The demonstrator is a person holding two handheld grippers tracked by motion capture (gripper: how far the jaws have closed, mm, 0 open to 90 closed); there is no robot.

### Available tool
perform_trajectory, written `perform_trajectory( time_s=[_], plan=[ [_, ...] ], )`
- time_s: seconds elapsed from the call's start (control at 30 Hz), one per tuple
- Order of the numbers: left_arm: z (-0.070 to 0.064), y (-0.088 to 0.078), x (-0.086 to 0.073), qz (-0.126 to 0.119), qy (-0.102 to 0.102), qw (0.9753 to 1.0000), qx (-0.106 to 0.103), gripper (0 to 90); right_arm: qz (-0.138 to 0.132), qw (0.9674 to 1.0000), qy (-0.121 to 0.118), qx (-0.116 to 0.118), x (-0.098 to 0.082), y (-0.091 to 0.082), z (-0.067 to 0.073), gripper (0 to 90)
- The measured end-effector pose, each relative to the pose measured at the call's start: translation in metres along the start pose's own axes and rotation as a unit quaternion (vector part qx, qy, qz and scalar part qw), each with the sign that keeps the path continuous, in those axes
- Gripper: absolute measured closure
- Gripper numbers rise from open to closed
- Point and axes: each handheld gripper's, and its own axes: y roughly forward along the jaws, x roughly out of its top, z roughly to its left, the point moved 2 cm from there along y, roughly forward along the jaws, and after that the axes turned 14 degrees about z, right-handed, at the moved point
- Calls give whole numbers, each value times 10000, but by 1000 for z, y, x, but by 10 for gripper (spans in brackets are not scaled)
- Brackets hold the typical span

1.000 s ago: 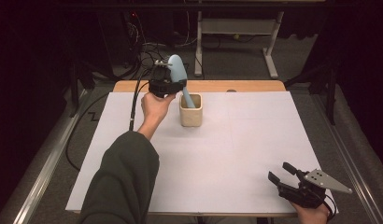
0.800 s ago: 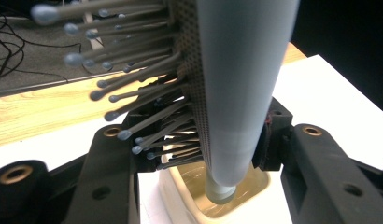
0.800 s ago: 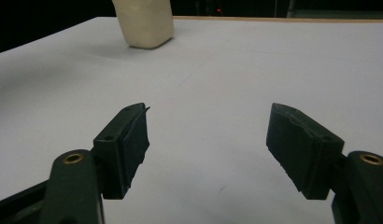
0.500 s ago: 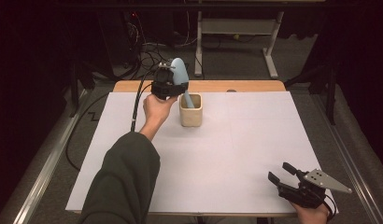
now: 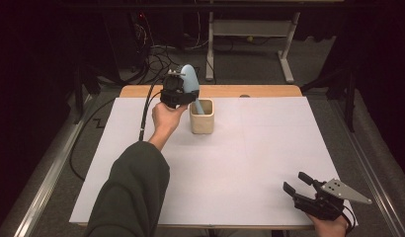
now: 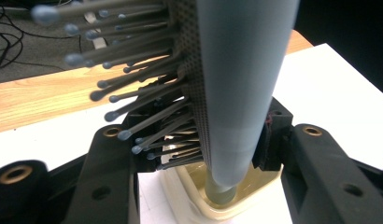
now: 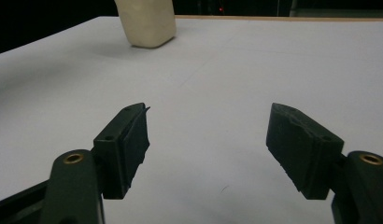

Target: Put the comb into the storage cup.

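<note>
Left gripper point(image 5: 183, 98) is clamped on a pale blue brush point(image 5: 190, 81), jaws pressed on both sides of its body just below the bristles point(image 6: 133, 93). The brush stands nearly upright, its handle end down inside the cream cup point(image 5: 202, 117), head above the rim. The cup sits on the white sheet near the table's point(image 5: 269, 91) far edge, left of centre. Right gripper point(image 5: 302, 183) rests at the near right corner, well apart from the cup, jaws spread wide with nothing between them, pointing toward the cup point(image 7: 147, 21).
</note>
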Motion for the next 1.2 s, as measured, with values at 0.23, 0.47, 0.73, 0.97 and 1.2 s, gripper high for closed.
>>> perform_trajectory(
  time_s=[0.23,0.47,0.73,0.97,1.2],
  plan=[
    [-2,4,-2,-15,-9,10000,-13,535,-10,10000,-1,-3,0,0,0,301],
    [-6,8,-2,-9,26,10000,-51,534,-11,10000,-4,-4,0,0,0,302],
    [-11,12,-4,20,70,9999,-83,532,-7,10000,0,-2,0,0,0,302],
    [-12,16,-5,27,88,9999,-58,532,-13,10000,-7,-2,0,0,0,302],
    [-8,20,-9,83,30,9999,-66,529,6,10000,-2,17,0,0,1,303]
  ],
)
